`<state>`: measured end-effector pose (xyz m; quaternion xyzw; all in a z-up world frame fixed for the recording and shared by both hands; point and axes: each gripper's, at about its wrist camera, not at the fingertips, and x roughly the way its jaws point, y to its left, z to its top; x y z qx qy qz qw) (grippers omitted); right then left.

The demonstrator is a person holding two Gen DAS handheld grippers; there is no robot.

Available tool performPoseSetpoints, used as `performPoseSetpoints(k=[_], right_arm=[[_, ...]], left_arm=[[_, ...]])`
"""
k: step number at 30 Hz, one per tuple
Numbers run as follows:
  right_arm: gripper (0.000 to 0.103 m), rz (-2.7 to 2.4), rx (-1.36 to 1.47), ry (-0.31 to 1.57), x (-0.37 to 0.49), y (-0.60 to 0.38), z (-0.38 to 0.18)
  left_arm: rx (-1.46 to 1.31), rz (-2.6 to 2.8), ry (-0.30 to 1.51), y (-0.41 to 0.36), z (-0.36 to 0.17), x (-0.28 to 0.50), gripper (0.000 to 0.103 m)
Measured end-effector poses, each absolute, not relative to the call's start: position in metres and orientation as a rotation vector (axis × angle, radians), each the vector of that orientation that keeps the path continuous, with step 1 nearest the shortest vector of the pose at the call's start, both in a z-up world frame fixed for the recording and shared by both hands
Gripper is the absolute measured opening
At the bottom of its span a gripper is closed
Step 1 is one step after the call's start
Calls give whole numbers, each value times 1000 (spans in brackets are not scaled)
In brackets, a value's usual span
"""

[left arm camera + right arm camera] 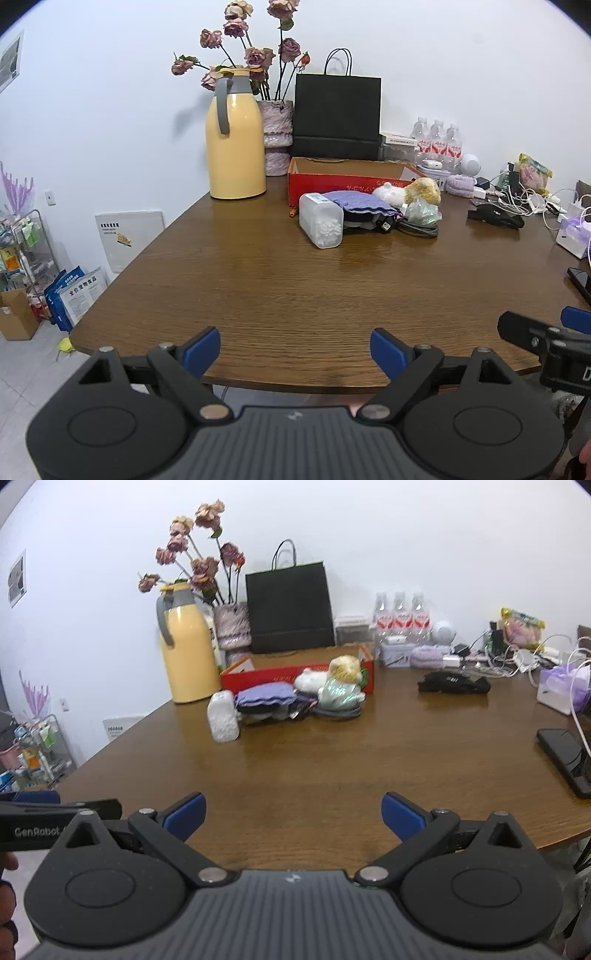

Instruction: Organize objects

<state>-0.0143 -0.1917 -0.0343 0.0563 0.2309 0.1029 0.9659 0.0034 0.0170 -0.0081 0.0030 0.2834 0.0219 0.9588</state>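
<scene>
Here, the left gripper [294, 349] and right gripper [293, 814] are held over the near edge of the table [280, 280], jaws spread apart and empty. Well beyond, a clear container [320, 225], purple cloth [360, 202] and plush toy [408, 190] are piled just before a red box [332, 180].

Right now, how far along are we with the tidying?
Nothing looks done yet: the red box appears empty from here. Nothing is in hand: the left tool and right tool are both open over the table's near edge. Still outside, in front of the box: clear container, purple cloth, plush toy, black cable.
</scene>
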Motion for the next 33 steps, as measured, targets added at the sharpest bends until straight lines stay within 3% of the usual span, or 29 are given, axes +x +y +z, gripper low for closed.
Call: performPoseSetpoints(k=[10,15,20,26,33], right_arm=[[103,225,221,579,-5,-202,-37],[103,231,132,578,-7,-200,-39],[103,178,276,663,6,-211,-42],[103,198,278,411,-18,-217,-49],[103,144,171,540,-12,-198,-47]], left_arm=[[1,28,590,15,-10,4,91],[26,20,563,12,-9,2,91],[-2,9,539,15,-9,1,92],[-21,12,481,17,-3,-2,92],[-5,10,504,13,-5,0,92]])
